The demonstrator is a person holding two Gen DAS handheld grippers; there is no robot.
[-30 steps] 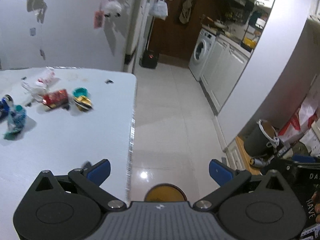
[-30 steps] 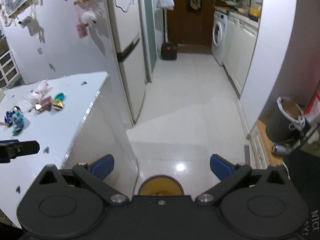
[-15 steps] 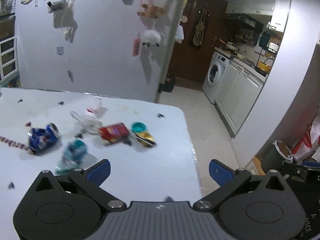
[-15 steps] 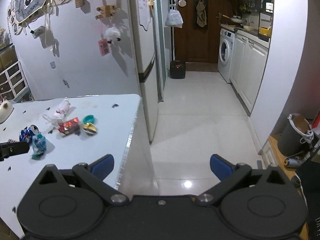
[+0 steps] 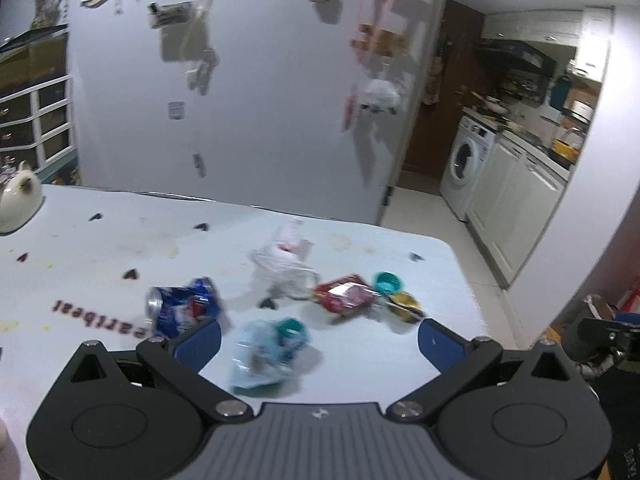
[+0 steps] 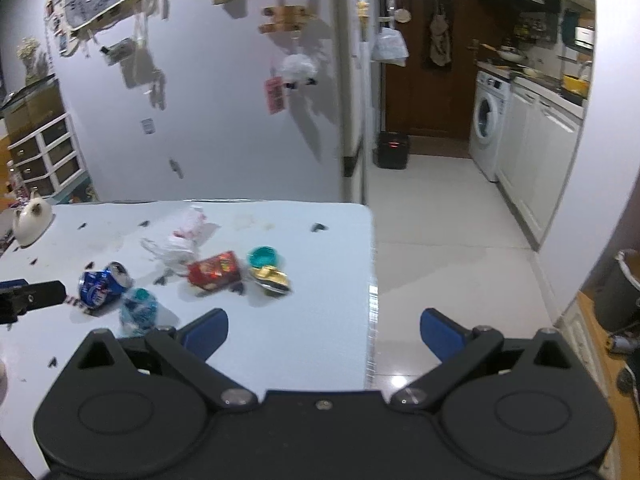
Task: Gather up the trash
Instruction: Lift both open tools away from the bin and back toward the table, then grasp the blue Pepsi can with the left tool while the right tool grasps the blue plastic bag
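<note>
Trash lies on a white table (image 5: 100, 264) (image 6: 312, 320): a crushed blue can (image 5: 182, 306) (image 6: 102, 282), a crumpled teal-capped bottle (image 5: 266, 350) (image 6: 138, 310), a red wrapper (image 5: 344, 294) (image 6: 214, 270), a teal lid (image 5: 387, 282) (image 6: 262, 257), a yellow foil cup (image 5: 404, 304) (image 6: 272, 278) and a clear plastic bag (image 5: 282, 262) (image 6: 180, 240). My left gripper (image 5: 318, 342) is open and empty, just above the bottle. My right gripper (image 6: 323, 332) is open and empty over the table's right edge. The left gripper's tip (image 6: 28, 300) shows in the right wrist view.
A white cat figurine (image 5: 18, 200) (image 6: 32, 218) sits at the table's far left. A fridge side with magnets (image 6: 224, 92) stands behind the table. A grey bin (image 6: 618, 284) stands by the right wall. Tiled floor (image 6: 440, 248) leads to a washing machine (image 6: 488, 124).
Both grippers have swung left and forward from over the floor toward the table. The trash now sits much closer, with the bottle between the left gripper's fingers' line.
</note>
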